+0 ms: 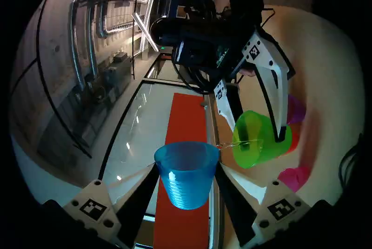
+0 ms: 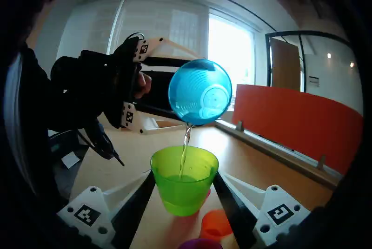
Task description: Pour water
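Gripping a blue cup (image 1: 187,181) between both fingers, the left tool (image 1: 186,170) sits at the lower middle of the left gripper view. Up and to the right of it is a green cup (image 1: 258,140), clamped between the two white fingers of the right tool (image 1: 255,128). A thin thread of water (image 1: 228,146) runs from the blue cup's rim across to the green cup's mouth. Just behind the green cup an orange cup (image 1: 293,143) peeks out. One pink cup (image 1: 295,109) is above it and another pink cup (image 1: 295,177) below it, all on the pale desk (image 1: 316,63). Left of the green cup runs a long red panel (image 1: 183,123).

In the right gripper view, the green cup is low in the middle, pinched from both sides by the right tool's fingers. It has a little water pooled in its bottom. Directly above it the blue cup is tipped over, its base facing the camera, and the stream falls from its lower edge into the green cup. A dark-gloved hand (image 2: 116,86) up and left of the green cup holds the left tool. The orange cup stands on the desk just beneath the green cup, and the rim of a purple cup (image 2: 200,244) shows lower down. The red panel lies to the right of the green cup.
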{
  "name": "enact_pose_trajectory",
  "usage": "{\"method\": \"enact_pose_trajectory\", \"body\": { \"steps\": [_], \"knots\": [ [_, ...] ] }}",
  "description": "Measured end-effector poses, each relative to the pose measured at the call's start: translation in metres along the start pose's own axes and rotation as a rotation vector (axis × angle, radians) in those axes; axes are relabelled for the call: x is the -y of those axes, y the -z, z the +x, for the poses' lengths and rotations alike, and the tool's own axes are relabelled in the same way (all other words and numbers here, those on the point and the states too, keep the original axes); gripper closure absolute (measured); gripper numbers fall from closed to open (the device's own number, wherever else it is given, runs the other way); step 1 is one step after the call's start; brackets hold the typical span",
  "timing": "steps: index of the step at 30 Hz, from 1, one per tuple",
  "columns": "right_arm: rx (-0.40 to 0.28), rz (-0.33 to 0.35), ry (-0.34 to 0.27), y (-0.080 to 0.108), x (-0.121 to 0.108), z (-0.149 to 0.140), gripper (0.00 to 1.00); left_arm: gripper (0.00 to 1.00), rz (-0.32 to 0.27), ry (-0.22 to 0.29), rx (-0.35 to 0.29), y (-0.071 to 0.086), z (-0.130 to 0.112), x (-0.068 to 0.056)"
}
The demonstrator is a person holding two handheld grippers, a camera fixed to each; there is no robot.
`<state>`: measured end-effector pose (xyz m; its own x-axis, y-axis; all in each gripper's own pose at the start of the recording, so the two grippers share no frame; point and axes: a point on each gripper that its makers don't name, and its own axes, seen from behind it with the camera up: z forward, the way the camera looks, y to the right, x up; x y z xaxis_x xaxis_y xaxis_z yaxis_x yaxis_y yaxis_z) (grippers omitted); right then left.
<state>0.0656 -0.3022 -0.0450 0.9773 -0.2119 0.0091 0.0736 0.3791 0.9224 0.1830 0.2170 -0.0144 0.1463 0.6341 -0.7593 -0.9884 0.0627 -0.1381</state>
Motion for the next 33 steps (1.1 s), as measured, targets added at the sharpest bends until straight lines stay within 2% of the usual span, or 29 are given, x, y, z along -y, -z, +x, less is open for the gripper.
{"method": "enact_pose_trajectory", "body": {
  "steps": [33],
  "knots": [
    [-0.002, -0.006, -0.004, -0.0006, -0.0001, -0.0017, 0.12, 0.17, 0.001, -0.08, 0.014, -0.0028, 0.0014, 0.0029]
  ]
}}
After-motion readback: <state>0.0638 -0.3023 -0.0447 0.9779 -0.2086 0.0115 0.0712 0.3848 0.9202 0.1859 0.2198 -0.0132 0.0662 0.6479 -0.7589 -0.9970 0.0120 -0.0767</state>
